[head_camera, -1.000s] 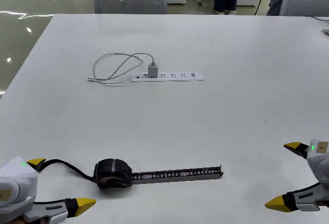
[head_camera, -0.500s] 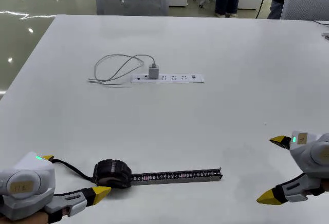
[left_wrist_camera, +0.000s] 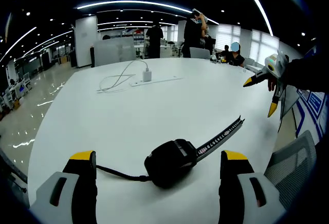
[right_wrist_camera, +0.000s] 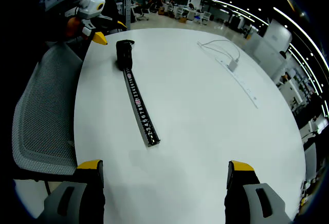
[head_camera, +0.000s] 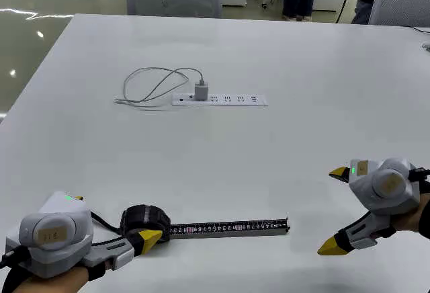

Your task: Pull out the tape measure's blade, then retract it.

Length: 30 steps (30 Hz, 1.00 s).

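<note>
A black tape measure point(head_camera: 142, 220) lies near the table's front edge. Its blade point(head_camera: 232, 227) is drawn out flat to the right and ends in a hook point(head_camera: 287, 224). My left gripper point(head_camera: 113, 219) is open, with one yellow tip either side of the case point(left_wrist_camera: 172, 161) and not touching it. A black wrist strap point(left_wrist_camera: 118, 172) trails from the case. My right gripper point(head_camera: 334, 209) is open, a short way right of the blade's end point(right_wrist_camera: 152, 142), with nothing between its jaws.
A white power strip point(head_camera: 218, 99) with a plugged-in charger and a looped cable point(head_camera: 154, 83) lies mid-table. A grey mesh chair point(right_wrist_camera: 41, 116) stands by the table's near edge. People stand beyond the far edge.
My left gripper has moved right, and its jaws now flank the tape case. My right gripper has moved left and up toward the blade's end. The blade's length looks unchanged.
</note>
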### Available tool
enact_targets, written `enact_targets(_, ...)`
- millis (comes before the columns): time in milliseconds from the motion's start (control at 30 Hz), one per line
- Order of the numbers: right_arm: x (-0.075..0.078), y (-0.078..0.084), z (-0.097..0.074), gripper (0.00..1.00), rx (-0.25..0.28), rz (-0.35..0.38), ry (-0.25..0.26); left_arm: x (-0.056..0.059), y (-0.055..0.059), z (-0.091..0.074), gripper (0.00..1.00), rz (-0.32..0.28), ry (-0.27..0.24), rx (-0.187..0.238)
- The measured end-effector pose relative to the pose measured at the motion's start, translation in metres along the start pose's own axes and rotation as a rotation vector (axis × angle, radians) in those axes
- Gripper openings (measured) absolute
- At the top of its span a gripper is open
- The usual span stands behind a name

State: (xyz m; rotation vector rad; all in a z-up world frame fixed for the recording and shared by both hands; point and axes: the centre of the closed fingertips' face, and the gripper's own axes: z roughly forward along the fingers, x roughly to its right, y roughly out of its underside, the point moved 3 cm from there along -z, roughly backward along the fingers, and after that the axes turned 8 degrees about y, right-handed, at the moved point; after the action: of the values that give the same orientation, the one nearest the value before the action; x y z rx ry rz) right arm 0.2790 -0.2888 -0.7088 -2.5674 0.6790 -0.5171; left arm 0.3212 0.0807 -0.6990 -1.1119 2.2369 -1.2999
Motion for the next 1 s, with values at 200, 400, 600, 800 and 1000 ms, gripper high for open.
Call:
enact_targets(200, -0.004, -0.007, 0.012, 0.99, -0.010, -0.046, -0.030, 0.003, 0.004, 0.005, 0.99, -0.012, -0.016, 0.017)
enact_targets(400, -0.007, -0.010, 0.029, 0.99, -0.026, -0.096, -0.067, -0.001, 0.006, 0.011, 0.99, -0.015, -0.056, 0.034)
enact_targets(600, -0.014, -0.009, 0.045, 0.94, -0.051, -0.137, -0.106, 0.001, 0.007, 0.023, 0.99, -0.013, -0.067, 0.052)
enact_targets(800, -0.017, -0.011, 0.058, 0.88, -0.063, -0.157, -0.133, 0.002, 0.010, 0.032, 0.99, -0.026, -0.092, 0.054)
enact_targets(1000, -0.021, -0.014, 0.067, 0.76, -0.057, -0.214, -0.172, 0.008, 0.012, 0.035, 0.99, -0.029, -0.092, 0.056)
